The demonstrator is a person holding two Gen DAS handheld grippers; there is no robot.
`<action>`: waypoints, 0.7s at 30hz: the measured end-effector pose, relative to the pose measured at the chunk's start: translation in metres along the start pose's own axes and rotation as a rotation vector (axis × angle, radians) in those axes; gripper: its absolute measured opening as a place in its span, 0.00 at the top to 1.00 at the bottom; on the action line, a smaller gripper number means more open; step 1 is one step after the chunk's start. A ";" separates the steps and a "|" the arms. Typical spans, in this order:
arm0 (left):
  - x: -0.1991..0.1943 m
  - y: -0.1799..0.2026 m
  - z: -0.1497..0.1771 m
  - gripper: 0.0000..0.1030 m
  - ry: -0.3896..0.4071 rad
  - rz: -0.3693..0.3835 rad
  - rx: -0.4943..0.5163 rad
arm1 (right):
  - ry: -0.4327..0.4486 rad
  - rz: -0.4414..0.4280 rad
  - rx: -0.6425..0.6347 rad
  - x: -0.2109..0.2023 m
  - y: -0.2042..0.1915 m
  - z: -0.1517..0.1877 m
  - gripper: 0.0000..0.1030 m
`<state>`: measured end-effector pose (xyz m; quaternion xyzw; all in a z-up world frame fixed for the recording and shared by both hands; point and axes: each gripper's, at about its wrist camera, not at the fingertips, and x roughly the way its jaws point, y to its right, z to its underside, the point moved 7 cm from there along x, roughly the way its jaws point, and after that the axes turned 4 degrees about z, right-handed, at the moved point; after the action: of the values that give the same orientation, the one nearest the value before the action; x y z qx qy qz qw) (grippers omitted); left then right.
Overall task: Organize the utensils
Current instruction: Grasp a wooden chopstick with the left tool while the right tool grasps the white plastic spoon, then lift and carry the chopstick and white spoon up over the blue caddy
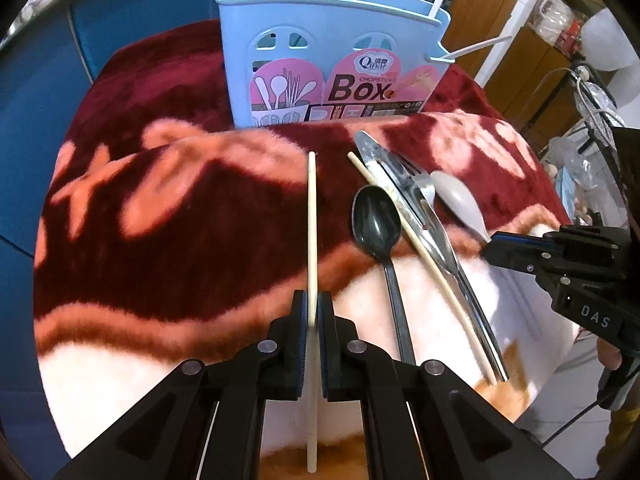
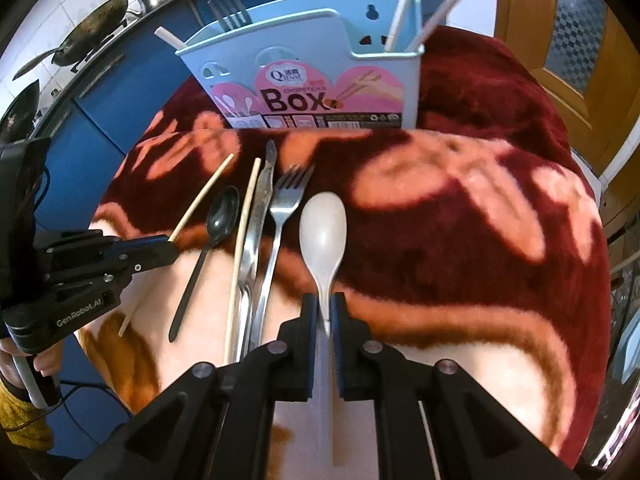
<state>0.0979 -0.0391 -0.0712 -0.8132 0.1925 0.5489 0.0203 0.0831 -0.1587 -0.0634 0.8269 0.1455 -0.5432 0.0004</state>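
Observation:
My left gripper (image 1: 313, 304) is shut on a pale chopstick (image 1: 312, 216) that points toward the light blue chopstick box (image 1: 320, 48). My right gripper (image 2: 326, 306) is shut on the handle of a white spoon (image 2: 323, 228); it also shows in the left wrist view (image 1: 460, 200). On the blanket between the grippers lie a black spoon (image 2: 222, 216), a second chopstick (image 2: 242, 248), a steel knife (image 2: 256, 216) and a steel fork (image 2: 282, 216). The box (image 2: 320, 80) holds a fork and several white sticks.
A red and pink fleece blanket (image 2: 460, 216) covers the table. Blue cabinets (image 1: 36, 120) stand at the left, with pans (image 2: 92, 28) on the counter behind. A wooden door (image 2: 580, 60) and a wire rack (image 1: 596, 120) are at the right.

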 end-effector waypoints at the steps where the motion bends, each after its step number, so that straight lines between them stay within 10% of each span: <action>1: 0.001 0.000 -0.002 0.95 -0.002 0.001 0.000 | -0.002 0.003 -0.008 0.000 -0.001 -0.002 0.90; 21: 0.004 -0.011 -0.021 0.96 0.035 0.087 -0.024 | -0.021 -0.066 0.006 0.015 0.002 -0.016 0.89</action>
<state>0.1213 -0.0355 -0.0680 -0.8136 0.2216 0.5373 -0.0167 0.1032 -0.1542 -0.0706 0.8158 0.1709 -0.5522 -0.0186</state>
